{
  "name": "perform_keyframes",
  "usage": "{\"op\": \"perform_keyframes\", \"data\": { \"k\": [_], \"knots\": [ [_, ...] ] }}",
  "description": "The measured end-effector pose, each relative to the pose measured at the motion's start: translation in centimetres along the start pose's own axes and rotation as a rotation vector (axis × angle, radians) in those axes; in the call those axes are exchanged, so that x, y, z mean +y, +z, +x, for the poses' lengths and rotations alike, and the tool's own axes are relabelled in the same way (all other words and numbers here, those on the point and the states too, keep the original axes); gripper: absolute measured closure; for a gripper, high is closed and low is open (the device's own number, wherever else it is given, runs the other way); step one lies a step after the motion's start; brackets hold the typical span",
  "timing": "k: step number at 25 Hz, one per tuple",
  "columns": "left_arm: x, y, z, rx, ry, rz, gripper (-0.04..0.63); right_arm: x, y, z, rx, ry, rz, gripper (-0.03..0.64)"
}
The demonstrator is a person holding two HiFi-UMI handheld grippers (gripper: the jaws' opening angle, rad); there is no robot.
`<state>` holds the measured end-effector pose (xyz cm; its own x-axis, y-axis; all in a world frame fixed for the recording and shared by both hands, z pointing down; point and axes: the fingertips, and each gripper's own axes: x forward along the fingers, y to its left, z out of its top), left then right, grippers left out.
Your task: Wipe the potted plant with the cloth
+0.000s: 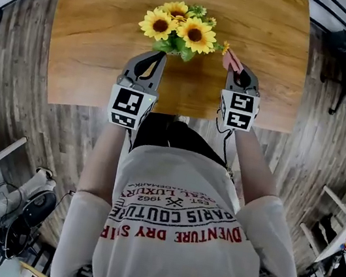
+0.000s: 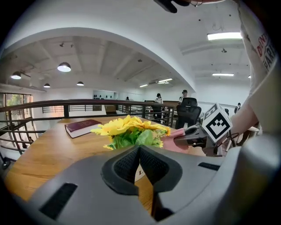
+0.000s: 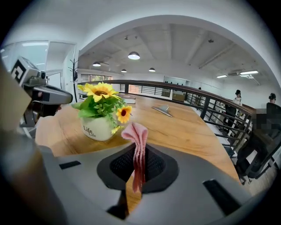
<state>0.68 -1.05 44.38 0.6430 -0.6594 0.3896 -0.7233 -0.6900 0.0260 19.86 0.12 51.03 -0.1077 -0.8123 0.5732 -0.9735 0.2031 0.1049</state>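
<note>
Smooth wood-grain table (image 1: 87,60) with a soft sheen — pink cloth (image 3: 138,141) matt and soft, white pot (image 3: 97,128) glossy

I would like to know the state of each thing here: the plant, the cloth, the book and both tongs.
potted plant: upright on the table
cloth: pinched, sticking up from the right tongs
right tongs: shut on the cloth
left tongs: shut, nothing between them
book: closed, flat on the table
</note>
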Motion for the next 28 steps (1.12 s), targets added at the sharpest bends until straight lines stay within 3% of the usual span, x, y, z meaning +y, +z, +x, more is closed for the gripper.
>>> {"op": "perform_keyframes", "data": {
  "k": [5,12,22,28],
  "knots": [
    [1.5,-1.7,2.4,0.045,0.011,-0.030,0.579,1.6,1.8,3.4,-0.019,0.063,-0.047,0.580],
    [2.2,-2.4,3.3,0.065,0.009,-0.007,0.578,4.7,2.5,6.2,-0.025,0.147,-0.076,0.580],
    [2.5,-2.3,3.5,0.040,-0.101,-0.067,0.580,8.2,2.2,7.6,-0.037,0.259,-0.053,0.580],
    [2.3,-2.3,3.5,0.038,-0.147,-0.020,0.580,8.4,1.6,7.3,-0.021,0.260,-0.043,0.580]
  ]
}}
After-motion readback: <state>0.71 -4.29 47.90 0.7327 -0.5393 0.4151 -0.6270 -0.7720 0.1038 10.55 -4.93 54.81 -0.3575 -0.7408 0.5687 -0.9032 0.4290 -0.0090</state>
